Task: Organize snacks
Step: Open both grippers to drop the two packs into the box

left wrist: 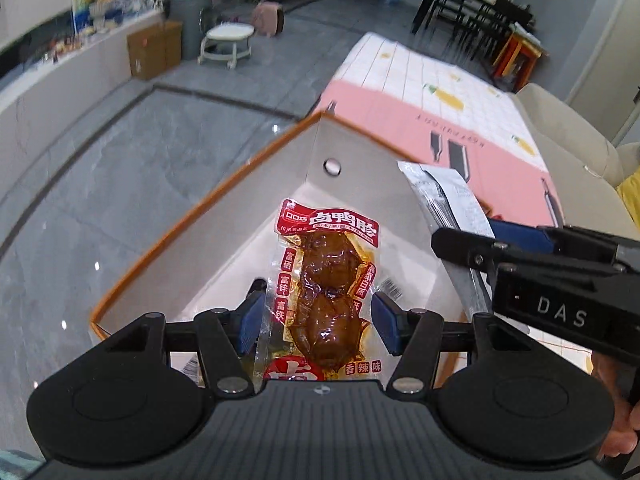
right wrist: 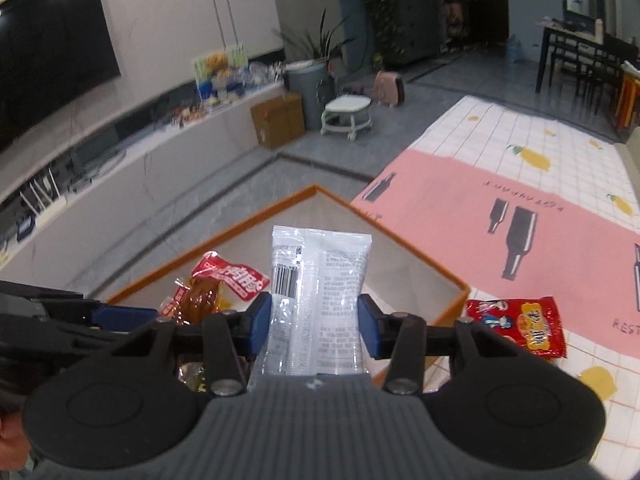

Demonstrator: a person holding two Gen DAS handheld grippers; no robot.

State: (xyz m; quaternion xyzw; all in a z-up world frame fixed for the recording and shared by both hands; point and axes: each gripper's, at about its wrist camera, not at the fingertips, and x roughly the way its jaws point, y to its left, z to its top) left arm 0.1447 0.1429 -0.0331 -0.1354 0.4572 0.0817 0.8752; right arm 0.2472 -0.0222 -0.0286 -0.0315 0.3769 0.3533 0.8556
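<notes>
A white box with an orange rim [left wrist: 200,216] [right wrist: 424,256] stands at the table's corner. My left gripper [left wrist: 319,320] hangs over it, shut on a clear packet of brown duck meat with a red label [left wrist: 326,280] [right wrist: 208,292]; its blue pads press the packet's side edges. To the right, my right gripper [right wrist: 315,322] [left wrist: 472,240] is shut on a white and clear packet with a barcode [right wrist: 316,280] [left wrist: 444,196], also above the box. The left gripper [right wrist: 132,316] shows at the left of the right wrist view.
A red snack packet [right wrist: 516,326] lies on the pink and white tablecloth [right wrist: 460,220] just right of the box. Beyond the table's edge is grey floor with a white stool [right wrist: 346,114] and a cardboard carton [right wrist: 278,120]. A pale chair [left wrist: 572,136] stands at the right.
</notes>
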